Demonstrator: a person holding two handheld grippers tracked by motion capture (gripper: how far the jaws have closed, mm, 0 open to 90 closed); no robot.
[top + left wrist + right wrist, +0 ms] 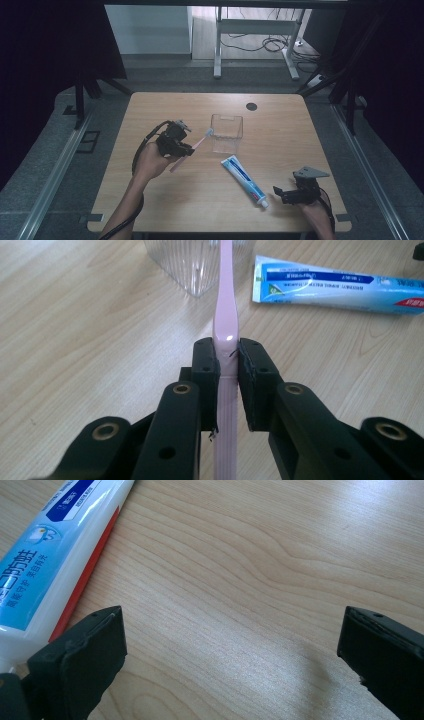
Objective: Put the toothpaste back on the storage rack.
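Note:
A pink toothbrush (199, 143) (224, 310) is clamped by its handle in my left gripper (186, 150) (228, 347), which is shut on it left of the table's middle. The brush head reaches the near left rim of a clear ribbed plastic cup (226, 133) (190, 265). A blue and white toothpaste tube (243, 180) (325, 287) (55, 545) lies flat on the wood, cap toward the front edge. My right gripper (280, 194) (232, 625) hovers just right of the tube's cap end, open, with bare wood between its jaws.
The wooden table (165, 107) has a black round grommet (251, 106) near its far edge. Beyond the table stand a white desk frame (218, 45) and loose cables on the floor. Dark curtains hang on both sides.

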